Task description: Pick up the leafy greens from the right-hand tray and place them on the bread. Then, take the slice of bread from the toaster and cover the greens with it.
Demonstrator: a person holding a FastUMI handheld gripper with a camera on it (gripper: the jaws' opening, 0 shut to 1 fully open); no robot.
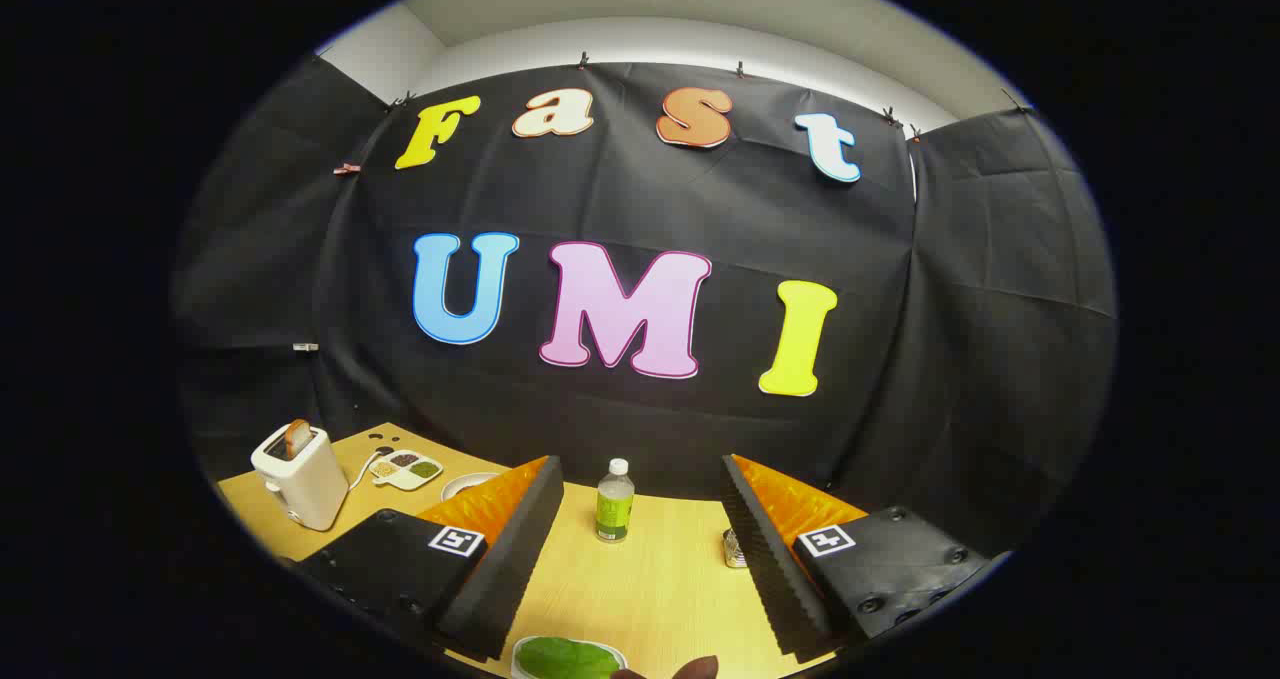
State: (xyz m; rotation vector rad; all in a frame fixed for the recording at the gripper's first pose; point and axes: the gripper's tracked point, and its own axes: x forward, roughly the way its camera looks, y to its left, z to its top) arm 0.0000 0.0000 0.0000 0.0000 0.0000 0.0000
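Two fingers of the gripper (640, 549) stand wide, empty; limp green leafy greens (566, 658) at the tabletop's near edge likely need an edge pinch.

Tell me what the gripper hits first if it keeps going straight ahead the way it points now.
Probably the bottle. It stands upright on the table just beyond the open fingers of the gripper, slightly left of the gap's middle. Depth is hard to judge; if the gripper passes above it, the black cloth wall comes next.
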